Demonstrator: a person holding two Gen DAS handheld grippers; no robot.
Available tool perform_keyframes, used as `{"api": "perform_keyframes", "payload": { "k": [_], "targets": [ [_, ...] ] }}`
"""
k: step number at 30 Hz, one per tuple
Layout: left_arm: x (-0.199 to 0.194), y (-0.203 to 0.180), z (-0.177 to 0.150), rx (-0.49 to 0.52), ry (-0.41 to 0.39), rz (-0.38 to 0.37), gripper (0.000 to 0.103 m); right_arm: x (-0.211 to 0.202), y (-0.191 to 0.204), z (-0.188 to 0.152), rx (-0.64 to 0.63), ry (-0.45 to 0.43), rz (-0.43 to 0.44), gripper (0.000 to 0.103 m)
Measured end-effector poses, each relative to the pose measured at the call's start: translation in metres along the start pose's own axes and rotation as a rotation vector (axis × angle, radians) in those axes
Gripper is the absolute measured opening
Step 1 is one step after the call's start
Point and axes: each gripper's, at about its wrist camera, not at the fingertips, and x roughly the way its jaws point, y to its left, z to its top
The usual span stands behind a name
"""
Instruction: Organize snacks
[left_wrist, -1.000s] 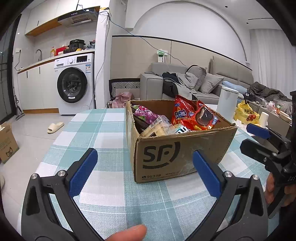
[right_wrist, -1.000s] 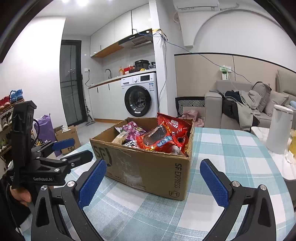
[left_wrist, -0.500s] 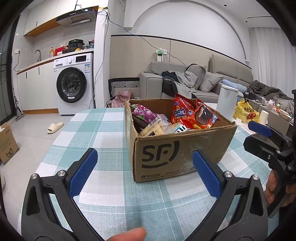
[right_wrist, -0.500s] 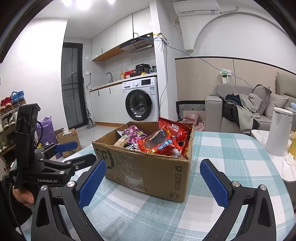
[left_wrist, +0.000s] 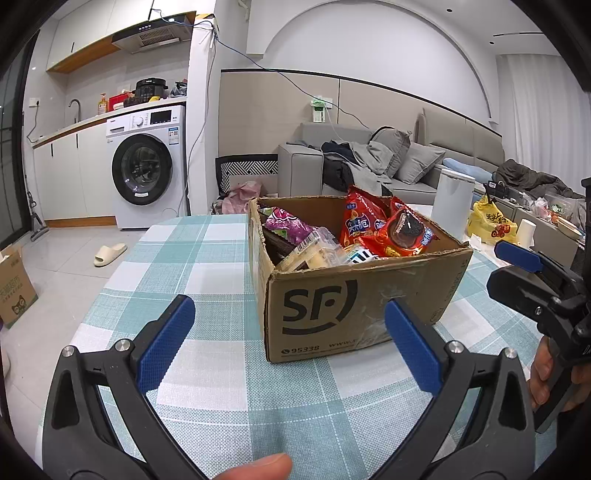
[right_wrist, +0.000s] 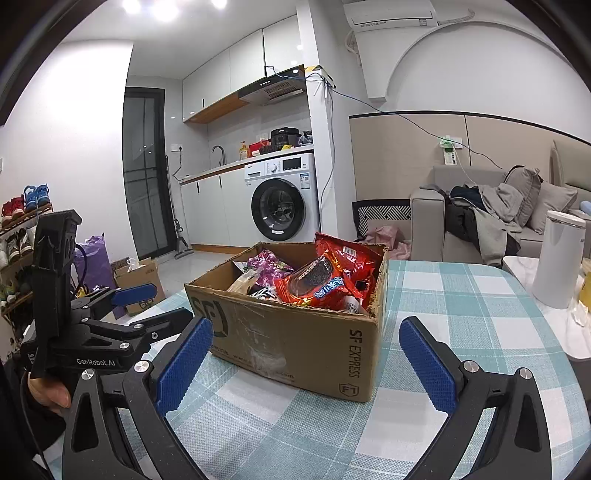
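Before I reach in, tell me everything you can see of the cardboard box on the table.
The cardboard box is brown corrugated card, open-topped, with torn, ragged edges along its rim. Black SF logo and 95338 are printed on one side, SF EXPRESS on another, and clear tape crosses the front. It stands upright on the checked tablecloth, a corner turned toward the right wrist camera. Snack packets fill it, a red cookie bag and a purple packet rising above the rim. Neither open gripper touches it.
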Motion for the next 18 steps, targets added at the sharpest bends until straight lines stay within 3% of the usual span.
{"api": "perform_keyframes", "payload": {
  "k": [18],
  "targets": [
    [-0.0001,-0.0002,-0.0001,0.000,0.000,0.000,0.102,0.0003,0.0000,-0.0002,-0.001,0.000,-0.001,0.103]
  ]
}}
